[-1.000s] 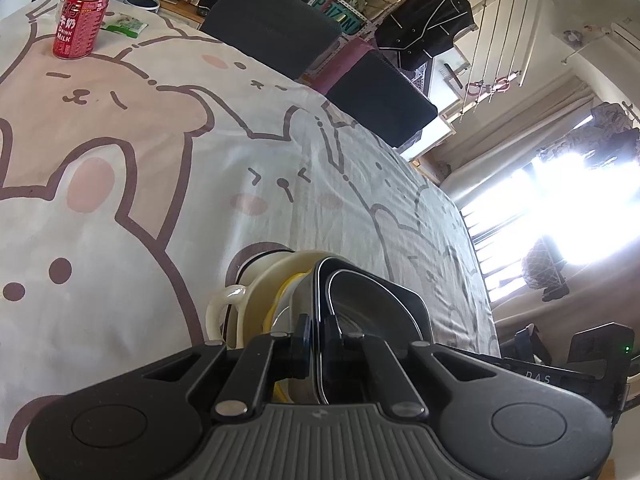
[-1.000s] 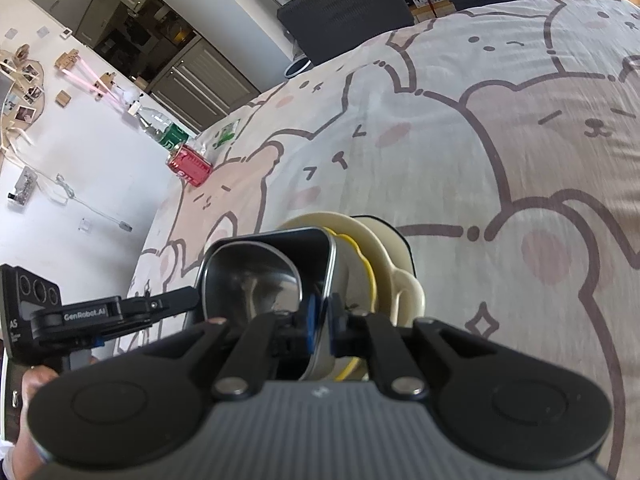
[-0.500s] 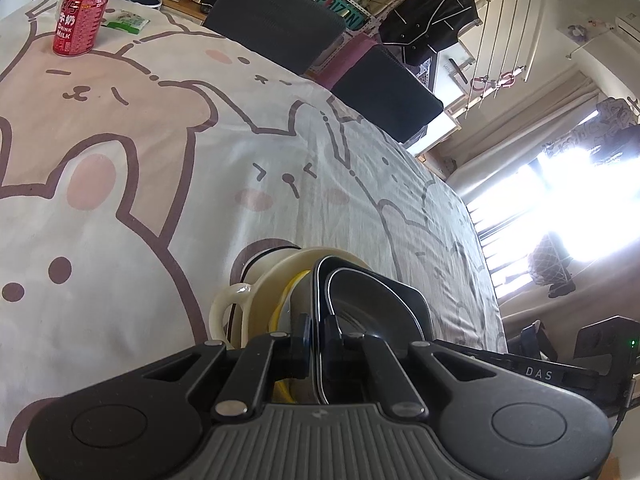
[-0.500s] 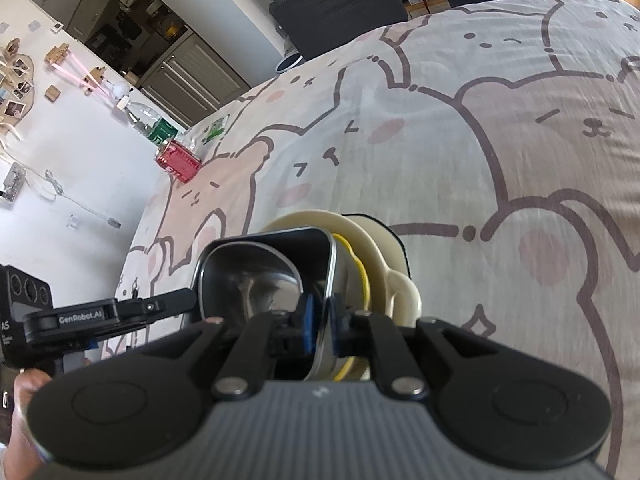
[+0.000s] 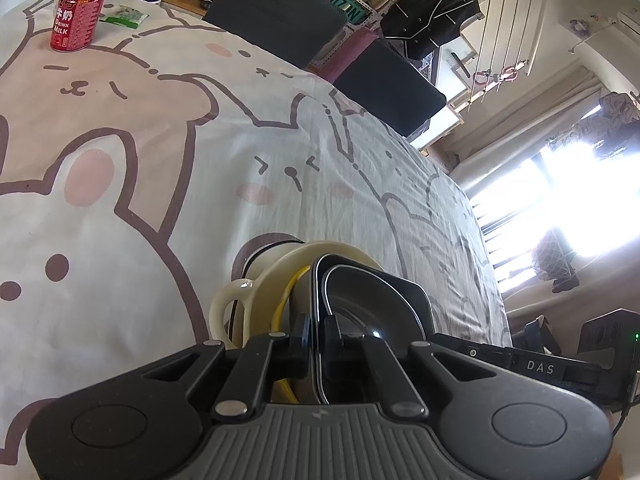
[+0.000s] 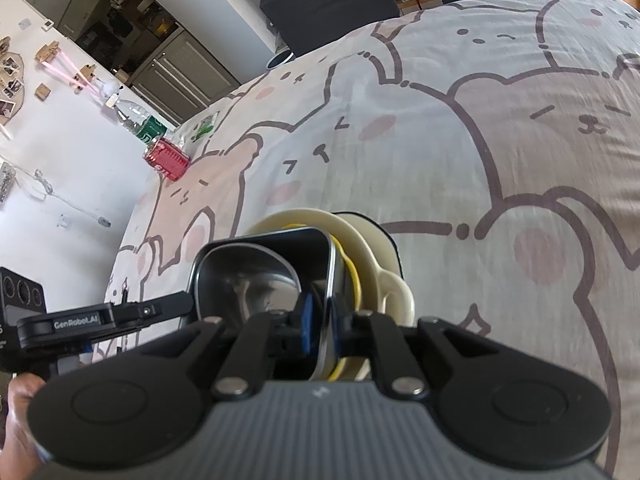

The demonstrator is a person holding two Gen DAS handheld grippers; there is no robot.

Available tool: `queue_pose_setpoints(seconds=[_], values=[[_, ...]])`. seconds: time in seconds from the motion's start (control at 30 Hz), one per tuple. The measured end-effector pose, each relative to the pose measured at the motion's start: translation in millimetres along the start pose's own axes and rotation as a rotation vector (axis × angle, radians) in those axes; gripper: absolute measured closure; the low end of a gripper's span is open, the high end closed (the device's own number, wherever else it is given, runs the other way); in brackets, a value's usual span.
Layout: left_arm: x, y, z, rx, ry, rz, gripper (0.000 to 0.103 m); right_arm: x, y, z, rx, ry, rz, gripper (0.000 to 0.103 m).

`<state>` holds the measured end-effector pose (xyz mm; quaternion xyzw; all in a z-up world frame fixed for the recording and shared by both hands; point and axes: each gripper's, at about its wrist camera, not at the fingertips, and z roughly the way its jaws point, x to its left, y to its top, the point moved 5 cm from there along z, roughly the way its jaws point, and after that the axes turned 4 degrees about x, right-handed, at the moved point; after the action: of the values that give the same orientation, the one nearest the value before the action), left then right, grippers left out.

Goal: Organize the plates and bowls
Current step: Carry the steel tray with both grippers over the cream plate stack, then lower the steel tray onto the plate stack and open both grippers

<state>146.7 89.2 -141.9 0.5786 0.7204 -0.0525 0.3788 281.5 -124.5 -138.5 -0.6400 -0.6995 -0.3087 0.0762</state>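
Observation:
A square black bowl with a steel inside (image 5: 380,300) sits on top of a stack, nested in a yellow-rimmed bowl (image 5: 288,292) and a cream bowl with handles (image 5: 280,264). My left gripper (image 5: 316,332) is shut on the black bowl's near rim, one pad on each side. From the opposite side, my right gripper (image 6: 320,332) straddles the same bowl's (image 6: 260,264) rim. Its jaws are easing apart, and a gap shows between the blue pad (image 6: 306,328) and the rim. The cream bowl (image 6: 360,232) rests on the tablecloth.
The table wears a bear-print cloth (image 5: 120,200). A red drink can (image 5: 78,16) and a green packet (image 5: 122,16) stand at the far corner, with a green-labelled bottle (image 6: 148,128) close by. Two dark chairs (image 5: 276,12) (image 5: 388,80) line the far edge. A hand (image 6: 20,408) holds the left gripper.
My right gripper's pads have drawn slightly apart from the black bowl's rim. The left gripper keeps the same hold, and the stack has stayed where it was.

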Motion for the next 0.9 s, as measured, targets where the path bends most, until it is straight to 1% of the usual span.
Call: queue_pose_setpoints(seconds=[0.07, 0.13, 0.23, 0.3, 0.5, 0.6, 0.67, 0.7, 0.73, 0.77, 0.87, 0.9], values=[[0.8, 0.1, -0.1, 0.001, -0.003, -0.002, 0.097, 0.9, 0.2, 0.1, 0.001, 0.004, 0.001, 0.085], [1.9, 0.3, 0.1, 0.002, -0.007, -0.005, 0.097, 1.7, 0.2, 0.3, 0.001, 0.009, -0.002, 0.079], [1.8, 0.4, -0.4, 0.003, 0.0, 0.0, 0.097, 4.0, 0.0, 1.1, 0.0, 0.003, -0.015, 0.078], [1.5, 0.2, -0.6, 0.003, 0.012, 0.01, 0.094, 4.2, 0.3, 1.6, 0.001, 0.0, -0.019, 0.078], [1.5, -0.9, -2.2, 0.01, 0.025, 0.014, 0.09, 5.0, 0.1, 1.7, 0.006, -0.01, -0.029, 0.076], [-1.4, -1.0, -4.1, 0.011, 0.029, 0.022, 0.085, 6.5, -0.9, 0.2, 0.004, -0.019, -0.043, 0.073], [-4.1, -1.1, -6.3, 0.009, 0.036, 0.03, 0.078, 7.3, -1.2, -2.8, -0.004, -0.022, -0.048, 0.071], [-6.0, -1.6, -7.8, 0.007, 0.045, 0.037, 0.076, 8.0, -0.9, -5.3, -0.013, -0.022, -0.052, 0.067], [-7.8, -2.3, -9.6, 0.004, 0.053, 0.045, 0.071, 9.0, -0.6, -8.0, -0.023, -0.021, -0.058, 0.062], [-10.1, -3.1, -12.1, -0.001, 0.062, 0.053, 0.067, 9.9, -0.5, -11.0, -0.033, -0.021, -0.063, 0.059], [-16.8, -5.7, -20.9, -0.012, 0.084, 0.067, 0.06, 13.0, -0.8, -20.8, -0.063, -0.034, -0.084, 0.052], [-19.8, -6.6, -24.7, -0.017, 0.093, 0.077, 0.059, 13.9, -0.6, -24.0, -0.073, -0.04, -0.089, 0.048]])
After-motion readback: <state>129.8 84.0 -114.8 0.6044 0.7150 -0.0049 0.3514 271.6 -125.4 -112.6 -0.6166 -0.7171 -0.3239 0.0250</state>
